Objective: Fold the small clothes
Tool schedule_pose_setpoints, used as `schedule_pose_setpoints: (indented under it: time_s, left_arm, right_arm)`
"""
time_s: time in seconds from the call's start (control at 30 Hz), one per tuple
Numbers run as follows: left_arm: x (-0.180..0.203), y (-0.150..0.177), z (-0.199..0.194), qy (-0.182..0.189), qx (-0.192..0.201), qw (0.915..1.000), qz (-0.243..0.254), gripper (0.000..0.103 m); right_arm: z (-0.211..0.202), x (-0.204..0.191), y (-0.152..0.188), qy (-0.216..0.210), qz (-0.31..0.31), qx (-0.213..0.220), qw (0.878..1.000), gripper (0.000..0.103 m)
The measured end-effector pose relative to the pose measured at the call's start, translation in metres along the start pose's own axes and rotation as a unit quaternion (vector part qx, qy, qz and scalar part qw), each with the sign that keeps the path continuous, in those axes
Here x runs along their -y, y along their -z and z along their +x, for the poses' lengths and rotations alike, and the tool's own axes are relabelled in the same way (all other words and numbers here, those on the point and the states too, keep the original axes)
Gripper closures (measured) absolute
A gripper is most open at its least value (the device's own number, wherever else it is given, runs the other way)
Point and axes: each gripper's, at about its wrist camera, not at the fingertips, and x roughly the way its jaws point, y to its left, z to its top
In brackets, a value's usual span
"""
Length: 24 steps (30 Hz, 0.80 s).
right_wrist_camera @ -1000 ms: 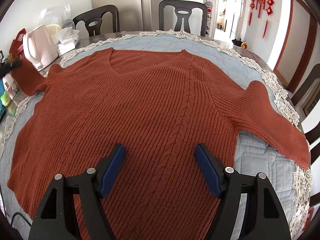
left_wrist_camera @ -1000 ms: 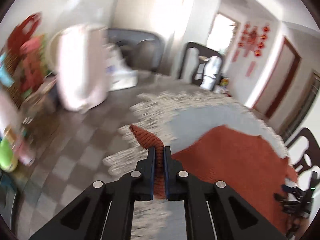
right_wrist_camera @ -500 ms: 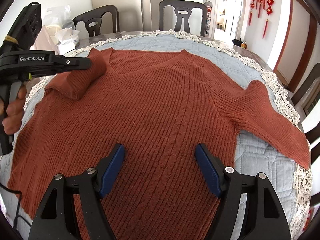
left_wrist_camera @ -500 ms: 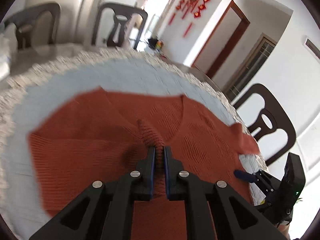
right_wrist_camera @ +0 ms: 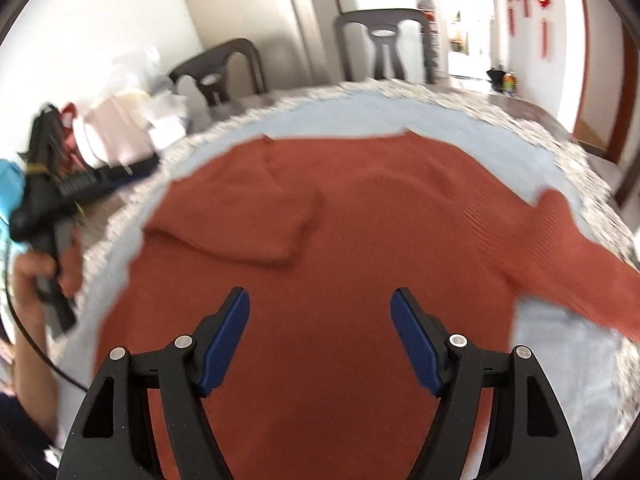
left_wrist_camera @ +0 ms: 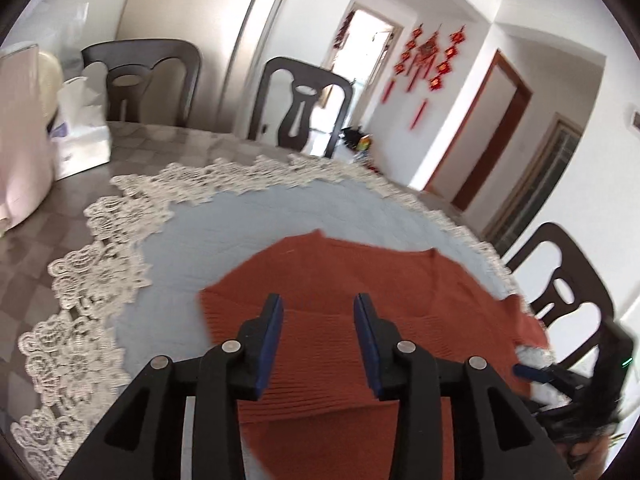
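A rust-red knitted sweater (right_wrist_camera: 360, 240) lies flat on a light blue quilted cloth (right_wrist_camera: 560, 360) on the table. Its left sleeve (right_wrist_camera: 248, 220) is folded in over the chest; its right sleeve (right_wrist_camera: 592, 268) still stretches out to the right. My left gripper (left_wrist_camera: 318, 320) is open and empty, just above the sweater's left shoulder (left_wrist_camera: 320, 280). It also shows at the left of the right wrist view (right_wrist_camera: 132, 168), off the sweater. My right gripper (right_wrist_camera: 320, 332) is open and empty above the sweater's lower middle.
The cloth has a white lace border (left_wrist_camera: 100, 280). A pink kettle (right_wrist_camera: 116, 132) and a white tissue box (left_wrist_camera: 80, 136) stand at the table's left. Dark chairs (left_wrist_camera: 300, 108) ring the table, one at the right (left_wrist_camera: 560, 292).
My left gripper laid the left sleeve over the chest, opened, let it go and drew back to the left. My right gripper stayed open and shifted slightly; both views are blurred.
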Motion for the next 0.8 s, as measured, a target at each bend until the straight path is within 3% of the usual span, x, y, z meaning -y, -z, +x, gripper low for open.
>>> schedule_pose_setpoints:
  time_s: [0.1, 0.2, 0.27, 0.3, 0.33, 0.57, 0.8]
  left_arm:
    - [-0.003, 0.003, 0.005, -0.001, -0.015, 0.9999, 0.005, 0.064]
    - [-0.007, 0.005, 0.008, -0.017, -0.023, 0.9995, 0.012, 0.064]
    - [-0.010, 0.008, 0.012, -0.016, -0.033, 0.9993, 0.009, 0.064]
    - [-0.011, 0.009, 0.013, -0.015, -0.037, 0.9992, 0.006, 0.064]
    - [-0.011, 0.010, 0.015, -0.013, -0.041, 0.9990, 0.007, 0.064]
    - [0.002, 0.015, 0.021, -0.007, -0.049, 0.9982, 0.033, 0.064]
    - [0.007, 0.027, 0.044, -0.031, -0.093, 0.9935, 0.059, 0.064]
  right_arm:
    - [0.026, -0.008, -0.019, -0.022, 0.014, -0.016, 1.000, 0.053]
    - [0.064, -0.004, -0.031, -0.037, 0.038, -0.055, 0.997, 0.058]
    - [0.068, -0.006, -0.035, -0.034, 0.039, -0.047, 0.998, 0.067]
    - [0.070, -0.006, -0.039, -0.032, 0.041, -0.053, 0.997, 0.087]
    - [0.069, -0.006, -0.040, -0.035, 0.043, -0.053, 0.997, 0.099]
    - [0.057, 0.005, -0.060, -0.049, 0.037, -0.020, 0.998, 0.099]
    - [0.075, 0.025, -0.054, -0.041, 0.062, -0.054, 0.996, 0.097]
